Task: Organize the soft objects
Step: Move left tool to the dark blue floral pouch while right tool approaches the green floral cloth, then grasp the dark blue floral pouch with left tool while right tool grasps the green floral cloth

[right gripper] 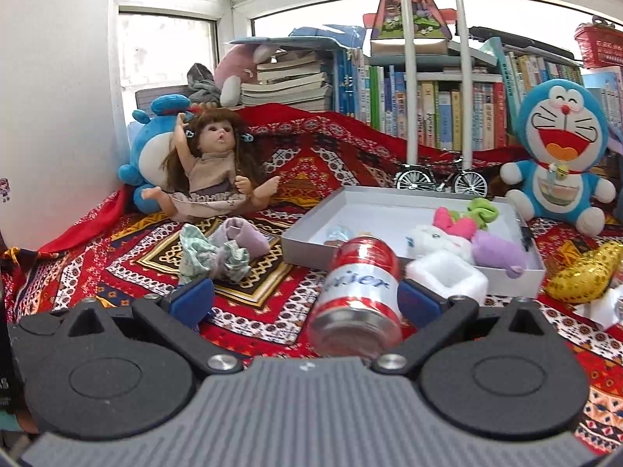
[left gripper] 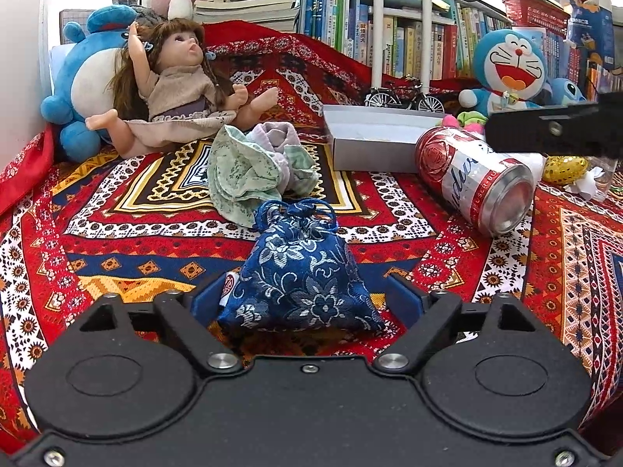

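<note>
Patterned red cloth [left gripper: 117,241] covered surface, bookshelf behind. Step in hand, by judgement: gathering soft items into white box [right gripper: 311,229]. Left gripper [left gripper: 307,292] had jaws wide apart, blue floral pouch [left gripper: 303,272] lying between 2 fingers, pads not pressing it. Next move called for closing on pouch, lifting toward box. Right gripper [right gripper: 307,299] stood spread, red can [right gripper: 360,292] between, right pad beside it, no squeeze visible.
</note>
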